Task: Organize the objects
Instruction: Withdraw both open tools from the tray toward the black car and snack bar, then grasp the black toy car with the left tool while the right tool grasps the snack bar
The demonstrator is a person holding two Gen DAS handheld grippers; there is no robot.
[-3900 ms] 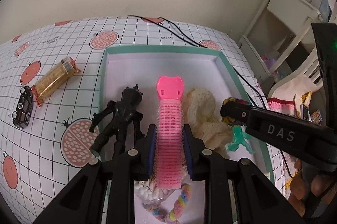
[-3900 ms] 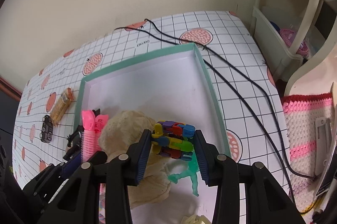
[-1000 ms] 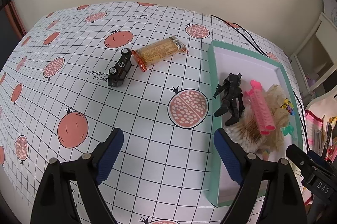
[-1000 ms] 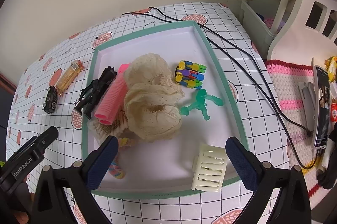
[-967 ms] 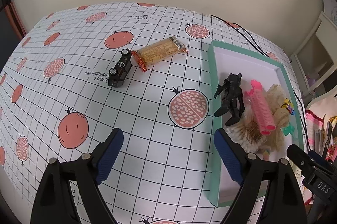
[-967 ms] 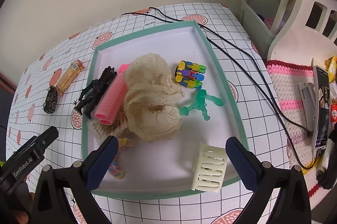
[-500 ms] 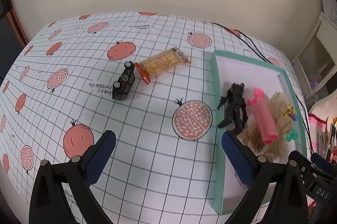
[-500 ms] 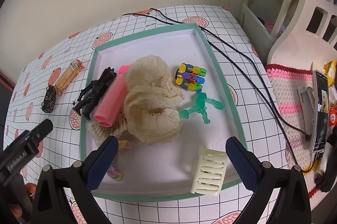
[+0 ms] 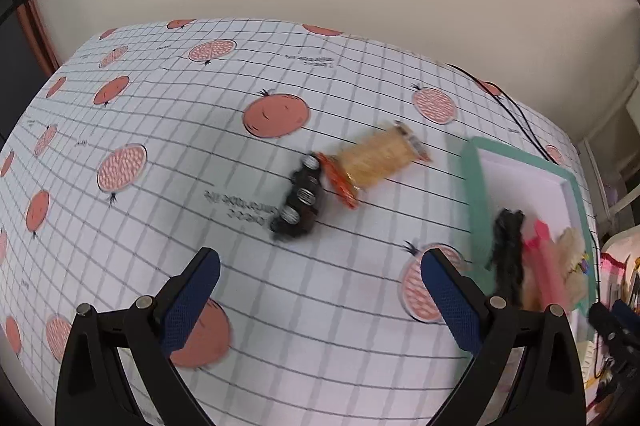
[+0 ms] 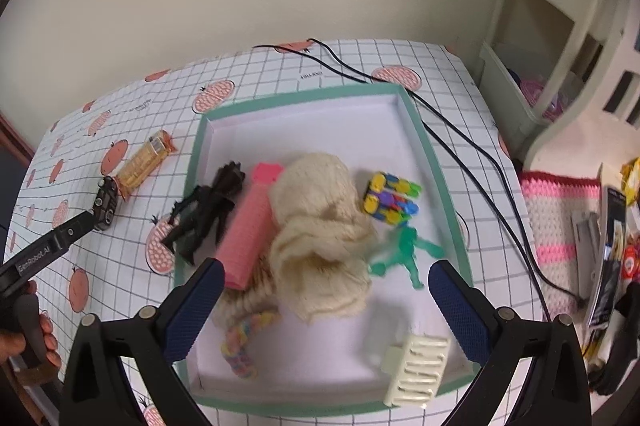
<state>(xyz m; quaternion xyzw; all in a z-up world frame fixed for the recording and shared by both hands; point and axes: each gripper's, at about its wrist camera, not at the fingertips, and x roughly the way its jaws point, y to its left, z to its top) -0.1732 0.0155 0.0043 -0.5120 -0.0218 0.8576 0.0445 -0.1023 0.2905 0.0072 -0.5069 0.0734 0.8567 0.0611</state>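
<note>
Both the left gripper [image 9: 320, 290] and right gripper [image 10: 324, 298] are spread wide and empty, while the black toy car [image 9: 299, 204], lying on the tablecloth [image 9: 160, 130] touching the snack packet [image 9: 374, 162], looks light, rigid and best pinched across its sides.

left gripper [image 9: 318, 290] released pink roller [image 10: 247, 232], moved over toy car [image 9: 299, 204]

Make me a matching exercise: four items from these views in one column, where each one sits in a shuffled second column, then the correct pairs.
Items
1. toy car
2. snack packet
3. cream hair clip
4. green figure

Places
A. on the box's near rim
B. on the tablecloth, touching the snack packet's end
C. inside the box, below the multicoloured toy
D. on the tablecloth between car and box

Pairs: 1-B, 2-D, 3-A, 4-C
</note>
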